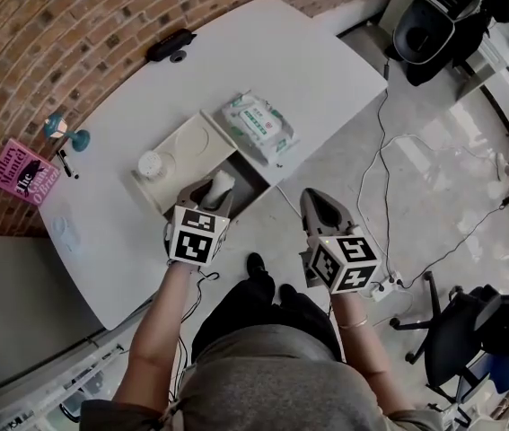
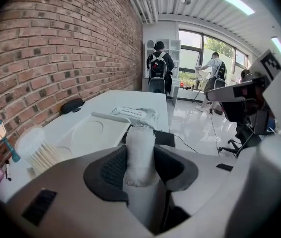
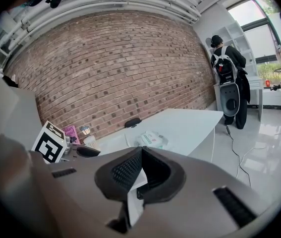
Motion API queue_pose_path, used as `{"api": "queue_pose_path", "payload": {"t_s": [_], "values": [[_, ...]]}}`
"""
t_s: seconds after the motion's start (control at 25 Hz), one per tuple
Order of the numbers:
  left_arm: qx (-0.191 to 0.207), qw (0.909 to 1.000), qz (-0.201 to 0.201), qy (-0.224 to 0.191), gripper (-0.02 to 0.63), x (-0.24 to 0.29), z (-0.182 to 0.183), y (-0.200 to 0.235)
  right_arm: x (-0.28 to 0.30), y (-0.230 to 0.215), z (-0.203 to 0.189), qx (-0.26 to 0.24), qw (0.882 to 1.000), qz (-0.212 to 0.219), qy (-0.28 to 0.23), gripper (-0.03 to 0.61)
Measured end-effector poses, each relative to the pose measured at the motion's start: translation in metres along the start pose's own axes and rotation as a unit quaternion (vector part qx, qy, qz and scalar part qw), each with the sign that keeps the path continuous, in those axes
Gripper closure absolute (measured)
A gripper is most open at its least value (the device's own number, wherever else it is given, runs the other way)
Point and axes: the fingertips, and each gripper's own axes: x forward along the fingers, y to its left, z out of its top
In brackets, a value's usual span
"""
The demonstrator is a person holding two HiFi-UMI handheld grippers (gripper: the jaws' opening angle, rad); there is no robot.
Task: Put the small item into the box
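Note:
My left gripper (image 1: pixel 217 192) is shut on a small white fuzzy roll (image 1: pixel 223 184), which stands upright between the pads (image 2: pixel 109 171) and pokes out past them. It hovers at the table's near edge, over the dark open part (image 1: pixel 247 185) of the cream box (image 1: pixel 182 142). In the left gripper view the roll (image 2: pixel 140 152) fills the jaw gap, and the box (image 2: pixel 88 133) lies just beyond. My right gripper (image 1: pixel 319 201) hangs off the table over the floor, shut and holding nothing (image 3: pixel 140 155).
A wipes pack (image 1: pixel 258 124) lies beside the box and a round tub of swabs (image 1: pixel 151 164) on its left. Farther off are a pink book (image 1: pixel 22 174), a small teal lamp (image 1: pixel 64 131) and a black case (image 1: pixel 171 45). Cables (image 1: pixel 380 160) and a chair (image 1: pixel 469 330) occupy the floor.

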Motion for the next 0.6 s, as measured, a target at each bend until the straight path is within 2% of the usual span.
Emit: {"api": "queue_pose_path", "payload": {"t_s": [0.28, 0.6], "values": [[0.041, 0.9979, -0.014, 0.048, 0.436, 0.019, -0.01, -0.007, -0.005, -0.012, -0.003, 0.015, 1.0, -0.015, 0.0, 0.572], [0.075, 0.9938, -0.026, 0.078, 0.436, 0.037, -0.017, -0.014, -0.009, -0.022, -0.007, 0.024, 0.999, -0.028, 0.003, 0.572]]}}
